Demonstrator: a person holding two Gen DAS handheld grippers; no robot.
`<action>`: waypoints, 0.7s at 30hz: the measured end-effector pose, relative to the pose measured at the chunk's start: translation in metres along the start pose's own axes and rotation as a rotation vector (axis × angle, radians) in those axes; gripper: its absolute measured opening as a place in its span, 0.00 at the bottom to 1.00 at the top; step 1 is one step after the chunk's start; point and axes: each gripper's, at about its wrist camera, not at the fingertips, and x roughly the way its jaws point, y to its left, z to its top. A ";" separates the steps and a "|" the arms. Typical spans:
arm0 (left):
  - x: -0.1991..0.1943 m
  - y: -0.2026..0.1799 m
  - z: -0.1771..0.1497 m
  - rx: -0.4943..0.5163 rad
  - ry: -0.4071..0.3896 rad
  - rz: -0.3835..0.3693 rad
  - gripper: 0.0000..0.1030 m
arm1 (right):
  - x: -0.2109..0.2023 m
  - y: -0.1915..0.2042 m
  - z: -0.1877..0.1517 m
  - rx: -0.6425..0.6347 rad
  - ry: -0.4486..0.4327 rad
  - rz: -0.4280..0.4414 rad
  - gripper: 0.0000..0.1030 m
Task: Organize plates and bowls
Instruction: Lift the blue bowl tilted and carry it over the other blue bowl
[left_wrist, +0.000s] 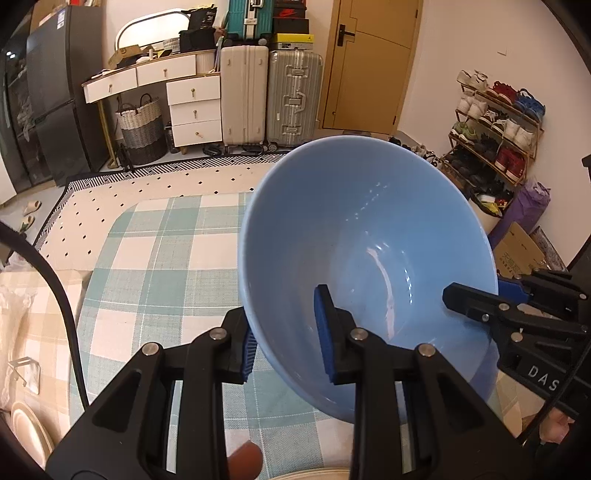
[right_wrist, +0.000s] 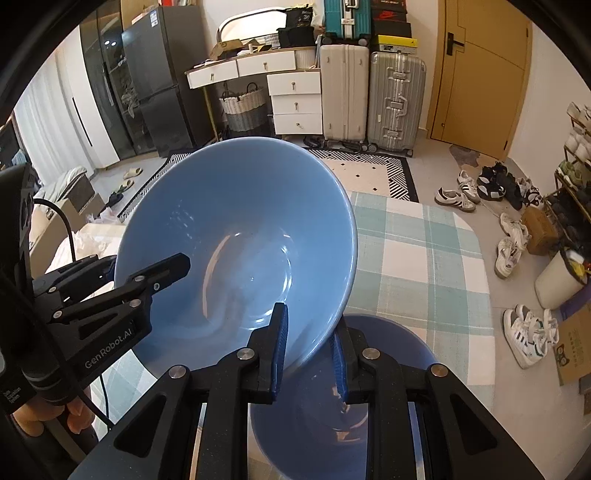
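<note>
A light blue bowl is held tilted above the checked tablecloth, between both grippers. My left gripper is shut on its left rim, one finger inside and one outside. My right gripper straddles the opposite rim, one finger inside and one outside; whether it grips is unclear. The right gripper also shows in the left wrist view. In the right wrist view a second blue bowl stands on the table just below the held one. A cream plate lies at the lower left.
The table has a green and white checked cloth with rounded corners. Another cream rim shows at the bottom edge. Around the table are a patterned rug, suitcases, a white dresser, a shoe rack and loose shoes on the floor.
</note>
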 end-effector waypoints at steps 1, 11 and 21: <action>-0.002 -0.003 0.000 0.004 -0.002 -0.003 0.23 | -0.003 0.000 -0.001 0.002 -0.002 -0.003 0.21; -0.020 -0.050 -0.008 0.042 0.003 -0.039 0.23 | -0.032 -0.016 -0.022 0.040 -0.019 -0.036 0.21; -0.028 -0.091 -0.018 0.079 0.010 -0.064 0.23 | -0.045 -0.035 -0.041 0.074 -0.017 -0.047 0.21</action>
